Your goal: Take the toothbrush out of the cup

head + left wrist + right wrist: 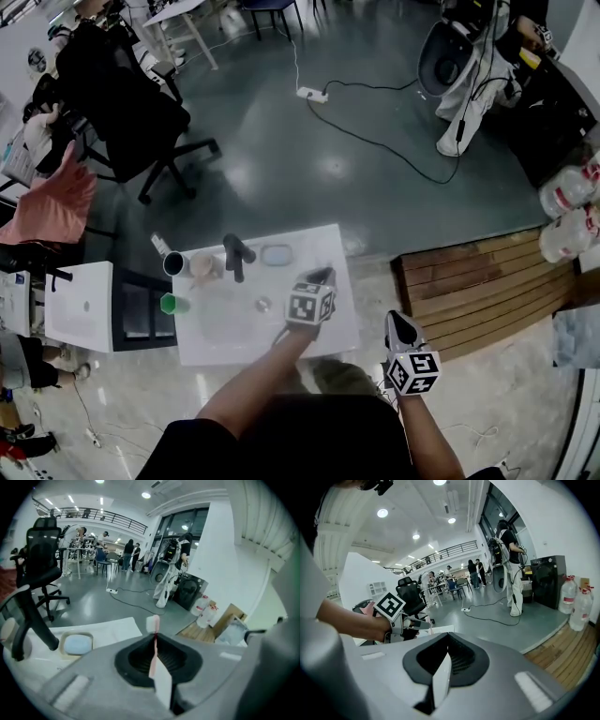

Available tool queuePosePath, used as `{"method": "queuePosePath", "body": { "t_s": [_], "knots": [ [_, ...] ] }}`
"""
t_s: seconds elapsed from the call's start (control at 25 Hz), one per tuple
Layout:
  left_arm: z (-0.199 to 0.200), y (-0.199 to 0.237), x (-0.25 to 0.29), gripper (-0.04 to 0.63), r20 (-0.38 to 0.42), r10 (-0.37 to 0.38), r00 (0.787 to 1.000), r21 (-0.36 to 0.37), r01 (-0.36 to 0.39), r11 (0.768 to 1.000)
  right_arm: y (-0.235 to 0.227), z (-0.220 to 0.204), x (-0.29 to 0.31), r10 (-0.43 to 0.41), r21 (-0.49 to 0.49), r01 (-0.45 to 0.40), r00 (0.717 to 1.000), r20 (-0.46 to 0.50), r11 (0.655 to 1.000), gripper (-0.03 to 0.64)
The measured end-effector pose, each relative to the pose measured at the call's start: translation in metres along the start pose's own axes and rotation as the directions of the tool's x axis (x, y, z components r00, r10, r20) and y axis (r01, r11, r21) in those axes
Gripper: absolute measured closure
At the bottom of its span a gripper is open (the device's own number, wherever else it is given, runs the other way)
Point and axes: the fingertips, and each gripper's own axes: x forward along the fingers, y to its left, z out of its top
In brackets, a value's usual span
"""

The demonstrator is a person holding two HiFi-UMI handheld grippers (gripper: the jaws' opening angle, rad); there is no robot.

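Observation:
My left gripper hangs over the right part of the white counter, shut on a thin pink toothbrush. The toothbrush's pale brush head sticks up past the jaw tips in the left gripper view, where the left gripper shows from behind. A dark metal cup with a white item in it stands at the counter's far left corner, well away from the left gripper. My right gripper is off the counter's right edge, shut with nothing in it. From the right gripper the left gripper's marker cube shows to the left.
On the counter stand a black faucet, a soap dish with a blue bar, a green cup and a basin. A wooden platform lies to the right; office chairs and floor cables beyond.

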Motion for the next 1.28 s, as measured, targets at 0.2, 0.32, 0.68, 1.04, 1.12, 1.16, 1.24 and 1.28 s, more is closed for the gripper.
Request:
{"method": "queuePosePath", "body": {
  "t_s": [0.2, 0.32, 0.68, 1.04, 1.12, 1.16, 1.24, 1.28],
  "knots": [
    [0.004, 0.011, 0.008, 0.578, -0.005, 0.007, 1.000, -0.020, -0.007, 1.000, -0.002, 0.001, 0.008, 0.006, 0.005, -0.006, 1.000, -0.006, 1.000, 0.614],
    [0.007, 0.013, 0.015, 0.577, -0.011, 0.004, 1.000, -0.022, -0.004, 1.000, -0.002, 0.001, 0.013, 0.014, 0.006, -0.014, 1.000, -0.014, 1.000, 0.615],
    [0.010, 0.034, 0.039, 0.577, -0.029, 0.007, 1.000, -0.080, -0.010, 0.997, -0.011, 0.007, 0.027, 0.008, 0.016, -0.007, 1.000, -0.016, 1.000, 0.615],
    [0.005, 0.053, 0.071, 0.586, -0.066, 0.009, 0.998, -0.150, -0.018, 0.988, -0.016, 0.016, 0.048, 0.012, 0.014, -0.011, 0.999, -0.030, 1.000, 0.614],
    [0.002, 0.058, 0.080, 0.593, -0.075, 0.012, 0.997, -0.163, -0.024, 0.986, -0.018, 0.018, 0.053, 0.012, 0.016, -0.012, 0.999, -0.031, 1.000, 0.614],
    [0.001, 0.061, 0.083, 0.593, -0.078, 0.013, 0.997, -0.169, -0.026, 0.985, -0.019, 0.017, 0.055, 0.011, 0.018, -0.010, 0.999, -0.033, 1.000, 0.615],
    [-0.003, 0.067, 0.090, 0.593, -0.090, 0.016, 0.996, -0.179, -0.032, 0.983, -0.022, 0.015, 0.057, 0.006, 0.024, -0.005, 0.999, -0.038, 1.000, 0.615],
    [-0.005, 0.069, 0.092, 0.593, -0.098, 0.018, 0.995, -0.184, -0.036, 0.982, -0.024, 0.014, 0.058, 0.002, 0.027, -0.001, 0.999, -0.041, 1.000, 0.615]
  ]
}}
